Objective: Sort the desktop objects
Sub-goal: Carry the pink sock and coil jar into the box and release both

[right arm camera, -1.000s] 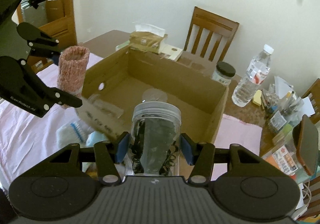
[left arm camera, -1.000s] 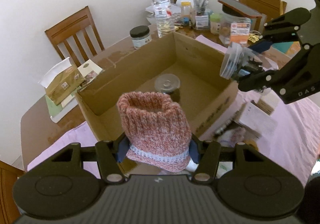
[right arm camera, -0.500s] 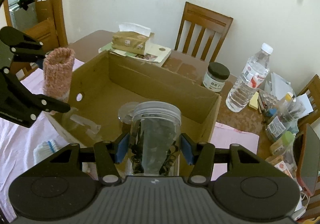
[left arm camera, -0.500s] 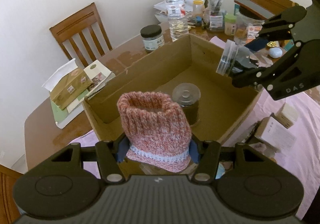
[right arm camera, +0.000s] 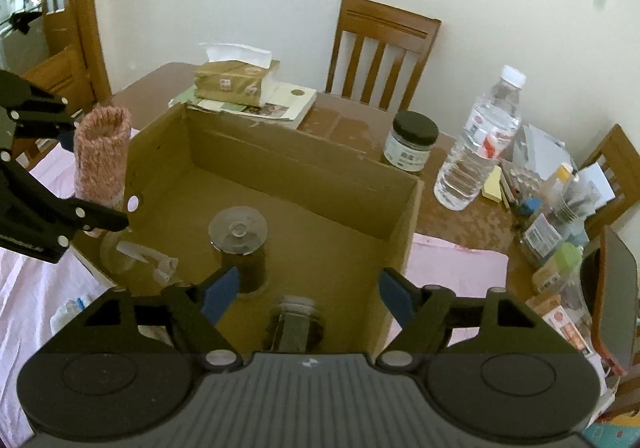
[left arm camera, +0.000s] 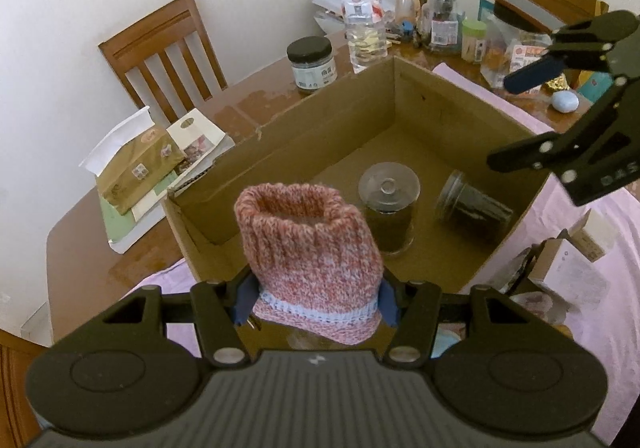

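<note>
Left tongs (left arm camera: 316, 300) clamp a knitted sleeve (left arm camera: 310, 244) at the cardboard box (left arm camera: 440, 104) near edge. Right tongs (right arm camera: 308, 290) opening, empty; plastic jar (left arm camera: 474, 208) lies inside the box.

A home dining room: wooden chairs (right arm camera: 382, 52) around a cluttered wooden table (left arm camera: 80, 248), tissue pack (right arm camera: 234, 82), water bottle (right arm camera: 480, 152).

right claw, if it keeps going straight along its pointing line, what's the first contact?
Probably the clear jar lying on its side in the cardboard box, right below the opening right claw. Depth is unclear.
</note>
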